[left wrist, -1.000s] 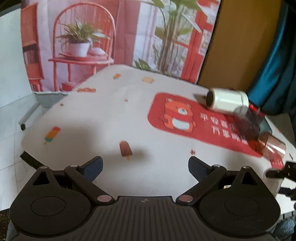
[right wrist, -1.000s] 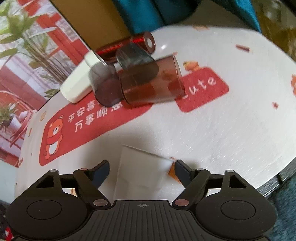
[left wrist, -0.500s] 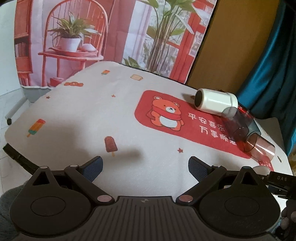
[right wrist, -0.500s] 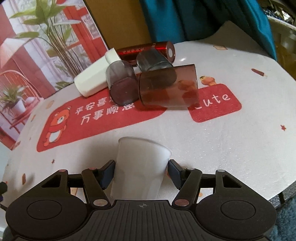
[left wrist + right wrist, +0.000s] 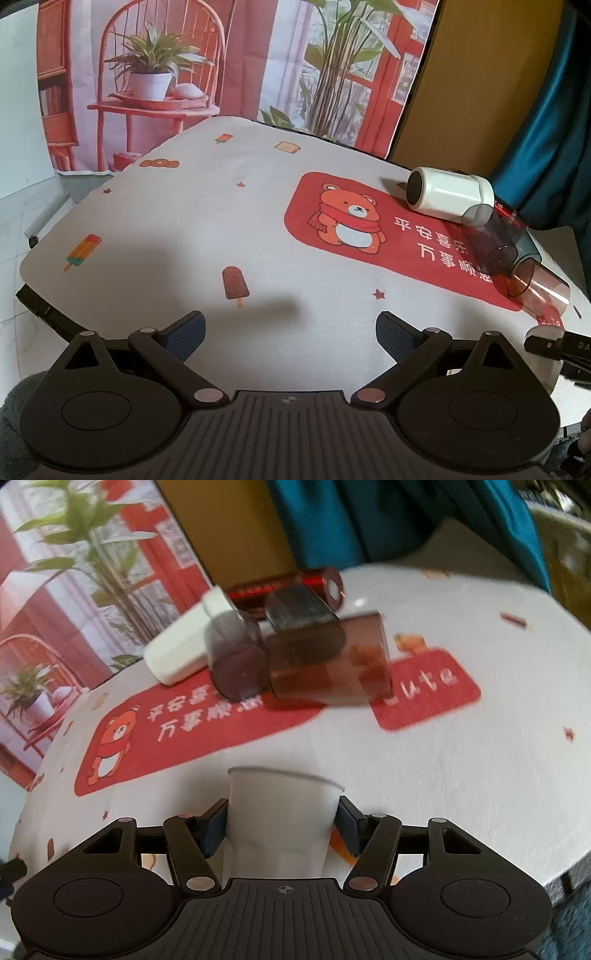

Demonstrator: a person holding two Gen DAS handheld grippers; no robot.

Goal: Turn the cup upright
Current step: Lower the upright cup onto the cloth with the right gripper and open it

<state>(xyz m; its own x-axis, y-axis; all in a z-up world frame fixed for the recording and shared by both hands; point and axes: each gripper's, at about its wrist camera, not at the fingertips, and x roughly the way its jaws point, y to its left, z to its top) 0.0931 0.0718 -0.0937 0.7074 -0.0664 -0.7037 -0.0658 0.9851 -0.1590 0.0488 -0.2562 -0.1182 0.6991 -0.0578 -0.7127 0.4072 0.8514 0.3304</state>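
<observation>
A white paper cup lies between the fingers of my right gripper, rim pointing away from the camera. The jaws are shut on its sides and hold it low over the tablecloth near the table's front edge. My left gripper is open and empty above the white cloth at the near left. In the left wrist view the right gripper's tip shows at the far right edge; the white cup is hardly visible there.
A pile of cups lies on its side on the red mat: a white cup, a grey cup, a brown clear cup and a dark red tube. The table edge is near right.
My right gripper closed on the white cup and tilted it, rim now facing away. The left gripper stayed open and drifted slightly over the cloth.
</observation>
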